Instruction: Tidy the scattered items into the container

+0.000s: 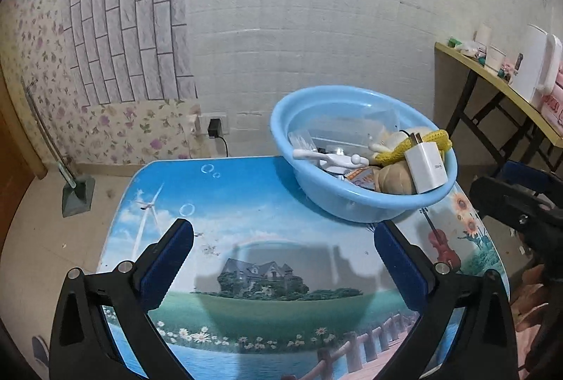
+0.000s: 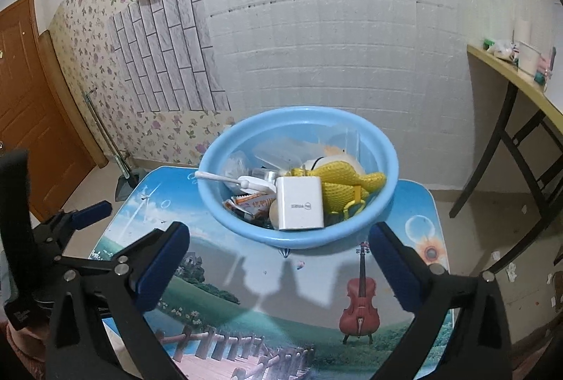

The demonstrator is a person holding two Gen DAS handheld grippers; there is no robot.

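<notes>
Both grippers (image 1: 283,260) (image 2: 278,260) hang wide and empty; everything sits in the basin (image 2: 352,232), table (image 2: 246,274) looks tidied.

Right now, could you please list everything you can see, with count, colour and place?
Round plastic basin: one, light blue, far end of table.
Square charger block: one, white, atop the pile in basin.
Knitted mesh item: one, yellow, in basin, right.
Snack packet: one, orange-white, in basin, left.
Picture-printed table: one, blue-green, no loose items visible.
Side desk: one, yellowish, right wall.
Left gripper: black-blue, open, empty.
Right gripper: black-blue, open, empty.
</notes>
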